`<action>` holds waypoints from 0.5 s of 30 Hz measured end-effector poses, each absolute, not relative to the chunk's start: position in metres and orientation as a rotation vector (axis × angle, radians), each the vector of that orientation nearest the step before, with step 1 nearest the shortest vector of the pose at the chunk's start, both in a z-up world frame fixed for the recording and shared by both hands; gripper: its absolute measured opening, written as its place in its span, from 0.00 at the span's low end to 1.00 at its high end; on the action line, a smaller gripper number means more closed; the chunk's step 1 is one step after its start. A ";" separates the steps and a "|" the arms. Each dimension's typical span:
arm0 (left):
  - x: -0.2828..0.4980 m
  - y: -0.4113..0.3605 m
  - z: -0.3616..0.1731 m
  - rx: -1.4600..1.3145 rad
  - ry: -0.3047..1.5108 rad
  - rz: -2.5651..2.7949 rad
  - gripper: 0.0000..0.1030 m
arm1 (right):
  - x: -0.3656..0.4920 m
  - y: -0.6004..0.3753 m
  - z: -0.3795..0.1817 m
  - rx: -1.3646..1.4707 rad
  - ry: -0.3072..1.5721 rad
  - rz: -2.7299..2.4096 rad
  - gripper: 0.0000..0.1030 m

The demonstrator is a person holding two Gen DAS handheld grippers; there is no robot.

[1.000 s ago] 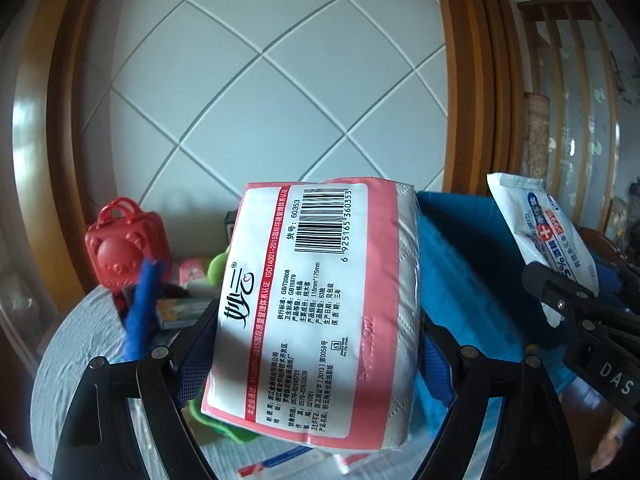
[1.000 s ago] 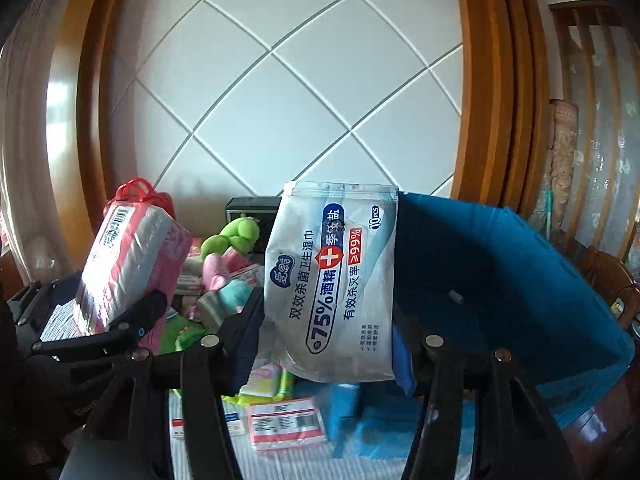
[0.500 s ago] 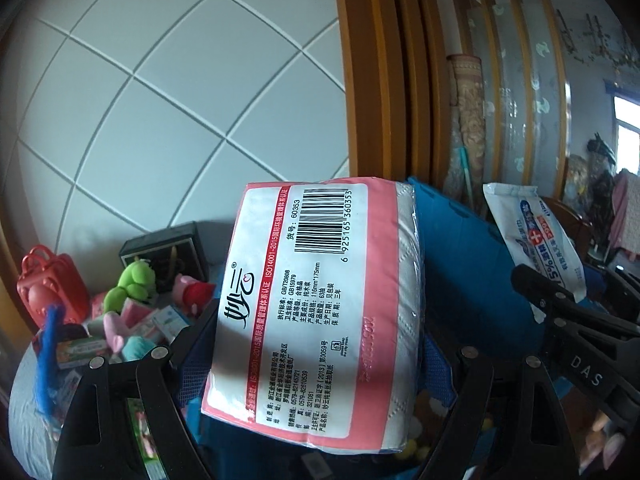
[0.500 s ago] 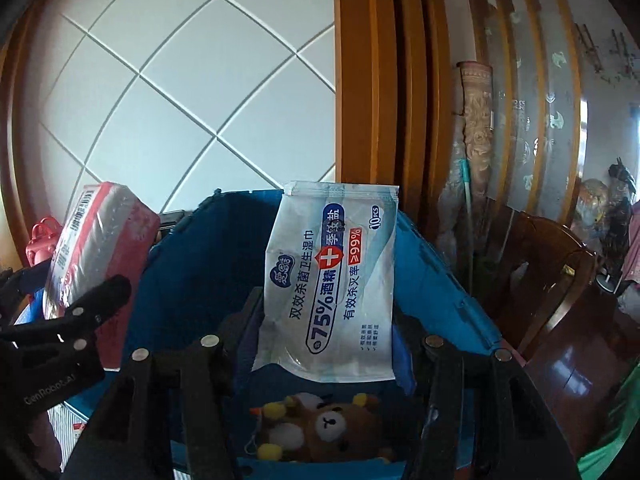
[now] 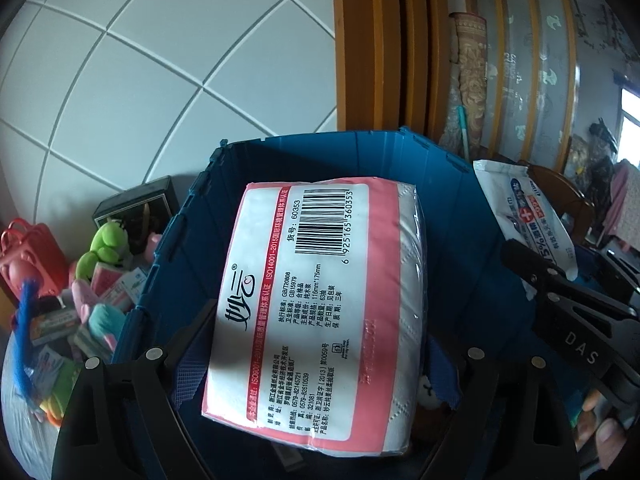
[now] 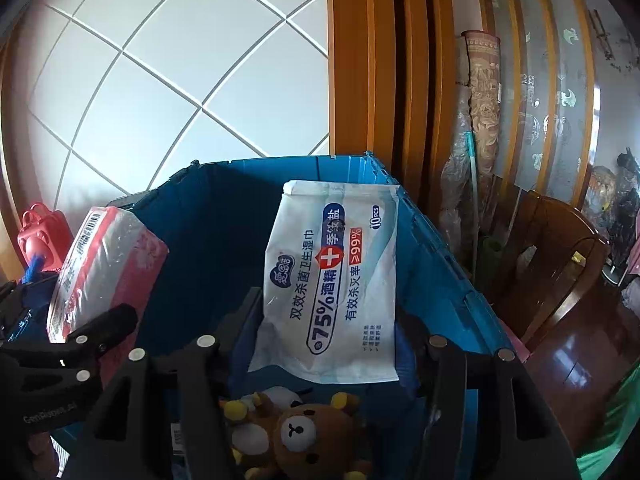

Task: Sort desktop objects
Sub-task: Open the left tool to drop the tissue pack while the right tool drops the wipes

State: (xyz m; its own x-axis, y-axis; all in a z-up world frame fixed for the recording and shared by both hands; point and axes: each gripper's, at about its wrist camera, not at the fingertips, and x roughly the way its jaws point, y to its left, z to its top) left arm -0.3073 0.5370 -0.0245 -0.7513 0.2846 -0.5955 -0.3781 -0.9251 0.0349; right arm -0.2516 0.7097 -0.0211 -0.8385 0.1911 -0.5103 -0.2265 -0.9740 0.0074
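In the left wrist view, the left gripper (image 5: 316, 356) had a pink-and-white tissue pack (image 5: 316, 304) between its two black fingers (image 5: 160, 360), barcode label facing the camera. Its jaws were opening, and whether the pads still pressed the pack could not be told. The pack hung over the open top of a blue plastic crate (image 5: 320, 152). Beyond the crate's left wall, on the desk, lay a heap of small things: a green plush toy (image 5: 106, 246), a red bear-shaped case (image 5: 28, 252) at the far left edge, and a black box (image 5: 134, 208) against the white tiled wall (image 5: 160, 80). At the right edge of this view a person's fingertips (image 5: 600, 432) showed under the other gripper's black frame.

In the right wrist view, the right gripper (image 6: 328, 344) had a white pouch of alcohol wet wipes (image 6: 332, 280) standing upright between its fingers (image 6: 248, 320), printed side towards the camera. These jaws were opening too, with the pouch between them; its left edge lay against the left finger, while contact on the right could not be made out. The pouch also hung above the crate's interior. Below it, on the crate floor, lay a brown teddy bear (image 6: 304, 436) on its back. Past the crate's far rim stood an orange wooden frame (image 6: 380, 60) and, farther right, a dark wooden chair (image 6: 560, 264).
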 end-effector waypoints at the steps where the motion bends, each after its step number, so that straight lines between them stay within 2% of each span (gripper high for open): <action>1: -0.306 0.539 -0.024 -0.857 0.227 2.641 0.88 | -0.253 0.710 -0.021 -0.772 0.103 2.821 0.65; 2: -0.306 0.539 -0.025 -0.853 0.235 2.642 0.88 | -0.254 0.710 -0.021 -0.772 0.106 2.823 0.72; 3: -0.306 0.540 -0.025 -0.848 0.242 2.643 0.88 | -0.255 0.709 -0.021 -0.779 0.103 2.827 0.74; 15: -0.298 0.546 -0.023 -0.769 0.288 2.696 0.89 | -0.263 0.709 -0.025 -0.828 0.085 2.813 0.74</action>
State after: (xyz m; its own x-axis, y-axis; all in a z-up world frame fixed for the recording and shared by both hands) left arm -0.2985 0.5461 -0.0230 -0.8033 0.2494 -0.5408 -0.3579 -0.9280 0.1037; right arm -0.2631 0.7088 -0.0250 -0.8209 0.1821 -0.5413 -0.2143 -0.9768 -0.0036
